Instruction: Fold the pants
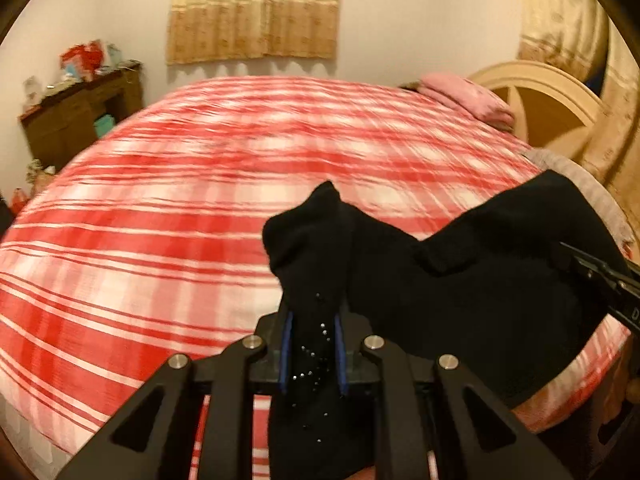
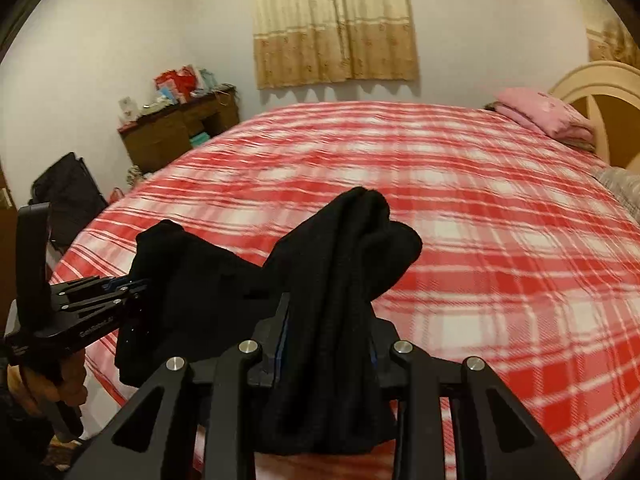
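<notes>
So both ends of the black pants (image 1: 472, 280) are pinched and held up above the bed (image 1: 160, 240) right now, with the cloth sagging between the two grips. The left hand-held gripper (image 1: 312, 344) is clamped tight on a bunched bit of fabric with tiny sparkly dots on it, and the cloth pokes out past the fingertips toward 12 o'clock. From the right wrist view, the right hand-held gripper (image 2: 326, 344) is closed on a thicker wad of the same pants, and the left one shows over at 9 o'clock with a hand (image 2: 48, 384) on its grip. My guess is this is the carry or lay-out stage, not the fold itself, since nothing looks flattened on the plaid cover yet. The next move probably calls for spreading the grips apart to take out the slack, then lowering the pants flat toward the middle of the bed, clear of the pink pillow (image 1: 468, 96) at 2 o'clock.
</notes>
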The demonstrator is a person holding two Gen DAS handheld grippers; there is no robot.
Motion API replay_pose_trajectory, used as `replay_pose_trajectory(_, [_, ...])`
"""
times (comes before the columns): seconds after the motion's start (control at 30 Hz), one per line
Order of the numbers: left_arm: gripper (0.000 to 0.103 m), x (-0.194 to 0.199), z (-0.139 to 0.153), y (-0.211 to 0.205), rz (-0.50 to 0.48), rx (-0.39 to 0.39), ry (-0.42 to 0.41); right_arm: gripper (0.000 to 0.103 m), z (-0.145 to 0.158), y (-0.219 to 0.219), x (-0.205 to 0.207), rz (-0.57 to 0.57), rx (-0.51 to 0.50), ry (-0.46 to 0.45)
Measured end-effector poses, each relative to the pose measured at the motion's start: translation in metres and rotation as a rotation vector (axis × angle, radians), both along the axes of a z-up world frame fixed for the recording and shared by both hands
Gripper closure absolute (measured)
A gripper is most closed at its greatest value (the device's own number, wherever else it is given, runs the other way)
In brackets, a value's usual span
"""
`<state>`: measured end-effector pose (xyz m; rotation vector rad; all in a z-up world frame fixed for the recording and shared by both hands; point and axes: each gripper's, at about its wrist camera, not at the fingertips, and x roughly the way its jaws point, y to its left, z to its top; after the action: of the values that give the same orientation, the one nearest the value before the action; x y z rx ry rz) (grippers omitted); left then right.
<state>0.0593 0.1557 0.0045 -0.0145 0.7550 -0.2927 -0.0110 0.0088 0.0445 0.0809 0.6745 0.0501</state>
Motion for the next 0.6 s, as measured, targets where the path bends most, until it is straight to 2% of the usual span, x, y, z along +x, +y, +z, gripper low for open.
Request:
replay_pose_trajectory(0.17, [0.085, 0.016, 0.011, 0.046, 0.105, 0.027, -0.038, 0.072, -0.002, 0.04, 0.033, 0.083, 0.031, -0.02])
replay_pose_trajectory(0.37, [0.085, 0.033, 0.017, 0.093, 0.208, 0.1, -0.083, 0.072, -0.011, 0.089, 0.083, 0.17, 0.088, -0.043])
replay_pose_trajectory(0.6, [0.085, 0.061, 0.009, 0.136, 0.324, 0.17, -0.085, 0.072, -0.048, 0.128, 0.144, 0.218, 0.211, -0.024])
